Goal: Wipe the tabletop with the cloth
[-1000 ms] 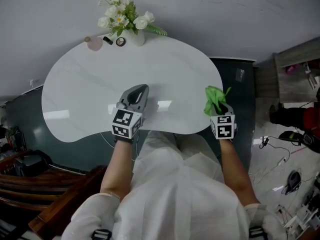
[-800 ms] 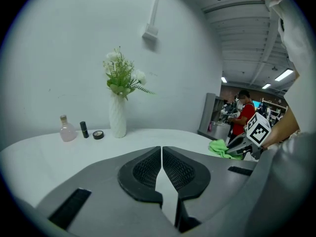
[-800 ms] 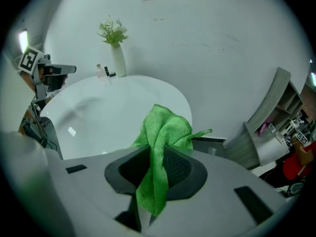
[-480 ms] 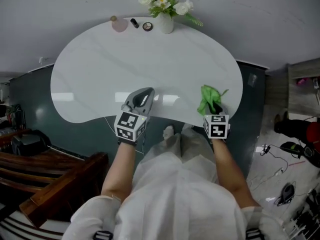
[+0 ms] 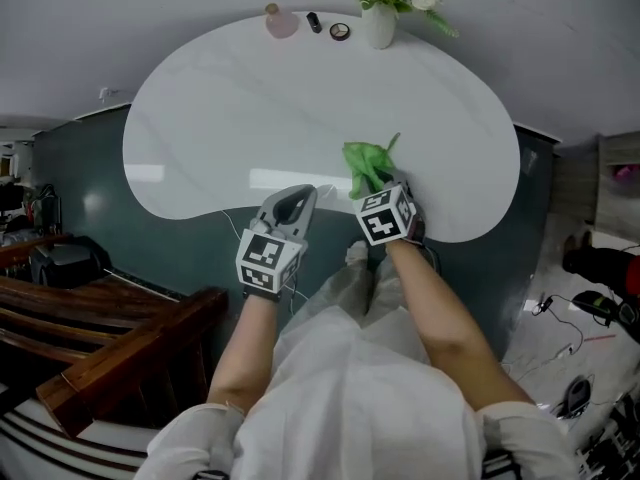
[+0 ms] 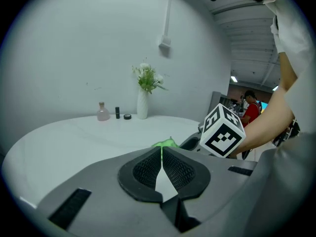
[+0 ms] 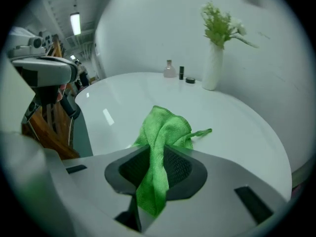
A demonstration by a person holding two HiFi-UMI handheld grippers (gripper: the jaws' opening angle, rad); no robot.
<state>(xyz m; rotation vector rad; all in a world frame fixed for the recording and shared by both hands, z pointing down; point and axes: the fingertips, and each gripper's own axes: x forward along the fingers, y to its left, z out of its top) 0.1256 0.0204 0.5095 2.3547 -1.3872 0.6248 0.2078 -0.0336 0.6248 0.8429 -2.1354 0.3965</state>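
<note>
A bright green cloth (image 5: 367,162) (image 7: 164,132) is pinched between the jaws of my right gripper (image 5: 378,186) (image 7: 159,151) and bunches out ahead of them over the near edge of the white kidney-shaped tabletop (image 5: 240,108) (image 7: 123,98). My left gripper (image 5: 293,206) (image 6: 161,149) hangs at the table's front notch, jaws shut with nothing between them. In the left gripper view a bit of the cloth (image 6: 165,143) shows just past its tips, beside the right gripper's marker cube (image 6: 222,131).
At the table's far edge stand a white vase of flowers (image 5: 380,13) (image 6: 142,90) (image 7: 213,58), a pink bottle (image 5: 281,22), a small dark tube (image 5: 314,22) and a round tin (image 5: 340,31). A dark wooden chair (image 5: 110,338) stands at the left. Cables lie on the floor at right.
My right gripper has carried the cloth leftward from the table's right lobe to its front middle. The left gripper has drawn back off the tabletop toward the notch.
</note>
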